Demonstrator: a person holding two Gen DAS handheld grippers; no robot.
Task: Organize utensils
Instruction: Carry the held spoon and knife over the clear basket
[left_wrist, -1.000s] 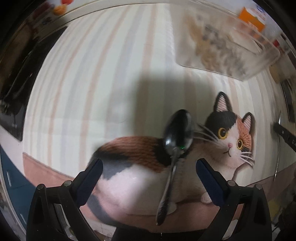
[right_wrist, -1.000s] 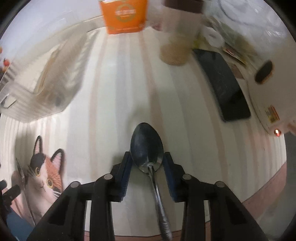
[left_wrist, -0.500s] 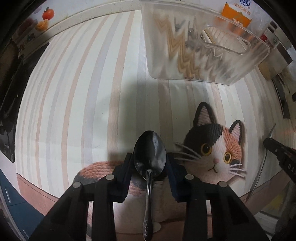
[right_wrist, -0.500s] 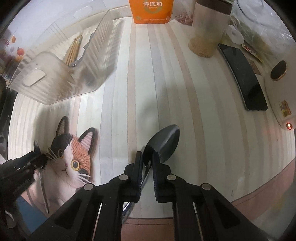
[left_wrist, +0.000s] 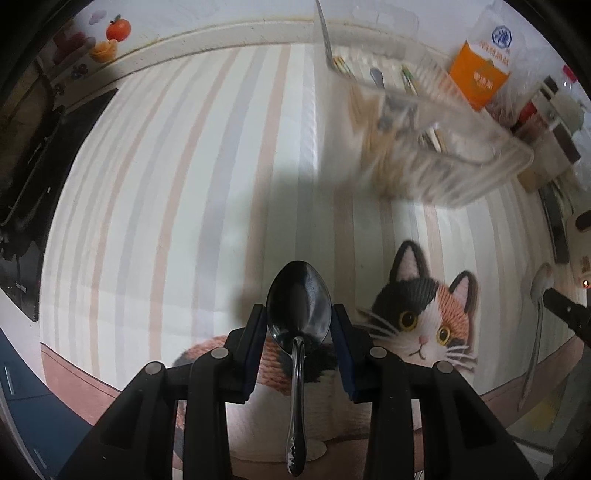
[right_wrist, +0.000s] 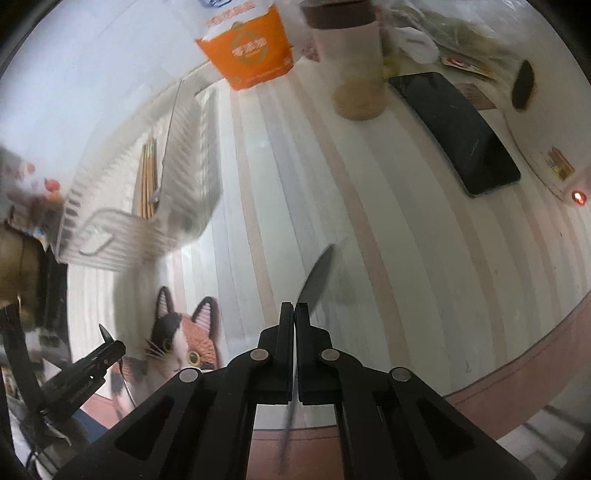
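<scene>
Table (left_wrist: 184, 206): striped cloth, cat mat (left_wrist: 424, 325) at lower right of left view.
Clear utensil bin (left_wrist: 436, 147): now upper right, further off than half second back, blurred.
Left gripper (left_wrist: 299, 332): fingers narrow, holding spoon (left_wrist: 298, 325) at bowl; were wide second ago.
Right gripper (right_wrist: 294, 325): fingers nearly closed on second spoon (right_wrist: 317, 277), now edge-on.
Both picked up; bin drop-off likely next.

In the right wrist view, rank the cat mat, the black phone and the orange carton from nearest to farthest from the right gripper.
From the right gripper, shut on a spoon:
1. Cat mat, low on the left.
2. Black phone, upper right.
3. Orange carton, at the far edge, top centre.
</scene>
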